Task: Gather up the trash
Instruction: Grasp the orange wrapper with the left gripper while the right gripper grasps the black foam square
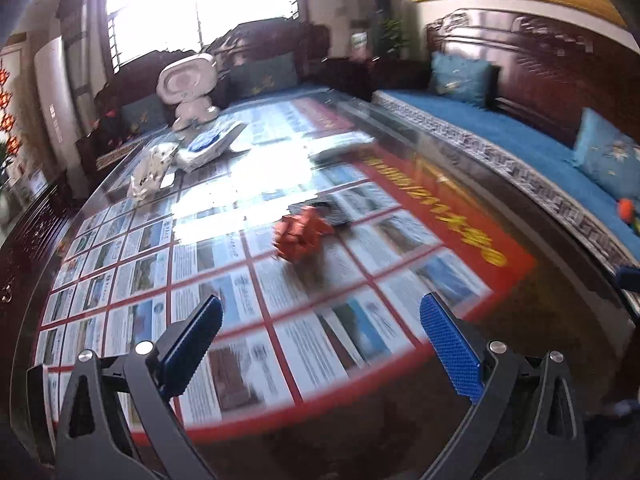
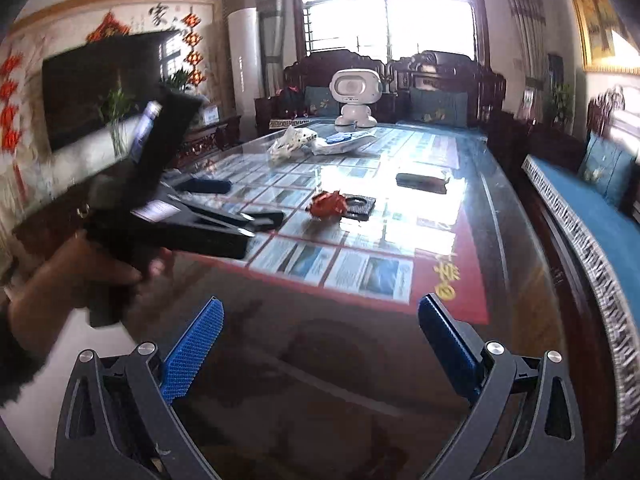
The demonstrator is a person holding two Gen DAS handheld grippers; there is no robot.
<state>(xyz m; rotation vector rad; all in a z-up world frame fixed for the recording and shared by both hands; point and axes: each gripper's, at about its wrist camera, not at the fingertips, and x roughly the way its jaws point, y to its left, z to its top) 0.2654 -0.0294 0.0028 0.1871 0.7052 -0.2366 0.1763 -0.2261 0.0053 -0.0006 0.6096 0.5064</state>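
A crumpled red wrapper (image 1: 302, 234) lies mid-table on the glass-topped table (image 1: 540, 320), touching a black coaster (image 1: 332, 210); it also shows in the right wrist view (image 2: 326, 204). A crumpled white wrapper (image 1: 150, 172) and a white-and-blue packet (image 1: 208, 146) lie at the far end. My left gripper (image 1: 320, 312) is open and empty, hovering short of the red wrapper. My right gripper (image 2: 320, 312) is open and empty above the table's near end. The left gripper (image 2: 240, 204) shows in the right wrist view, held by a hand, its fingers spread.
A white toy robot (image 2: 354, 96) stands at the table's far end. A dark flat case (image 2: 422, 182) lies right of centre. A blue-cushioned wooden bench (image 2: 592, 216) runs along the right side. A TV (image 2: 100, 84) hangs on the left wall.
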